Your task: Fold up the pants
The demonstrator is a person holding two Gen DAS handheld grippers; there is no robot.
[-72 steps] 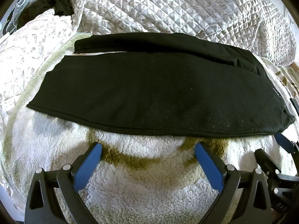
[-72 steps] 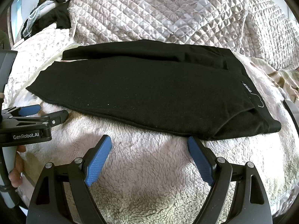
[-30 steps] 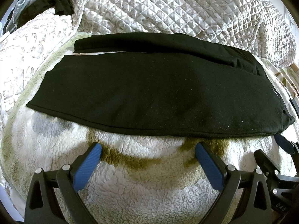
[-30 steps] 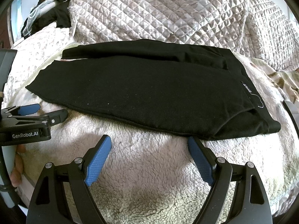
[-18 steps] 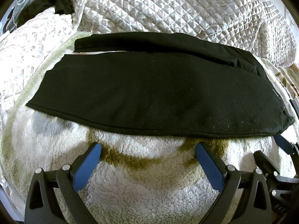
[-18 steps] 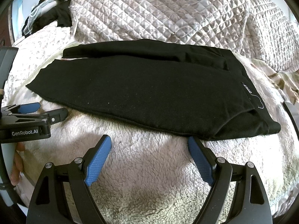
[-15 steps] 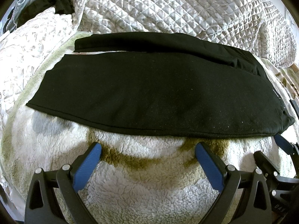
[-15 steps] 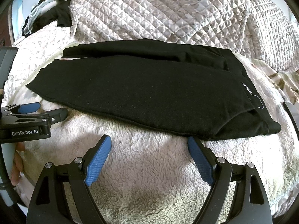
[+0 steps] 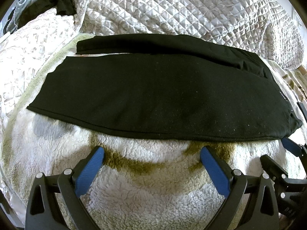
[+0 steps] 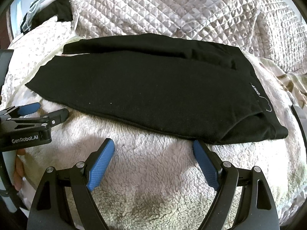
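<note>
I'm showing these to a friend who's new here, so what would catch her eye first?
The black pants dominate, lying flat across the white fleece blanket, legs laid side by side. In the foreground each hand-held gripper, left and right, stands open, short of the near edge. Behind lies a quilted bedspread.

Your left claw (image 9: 152,152) and right claw (image 10: 153,146) both gape wide, side by side, gripping nothing.
</note>
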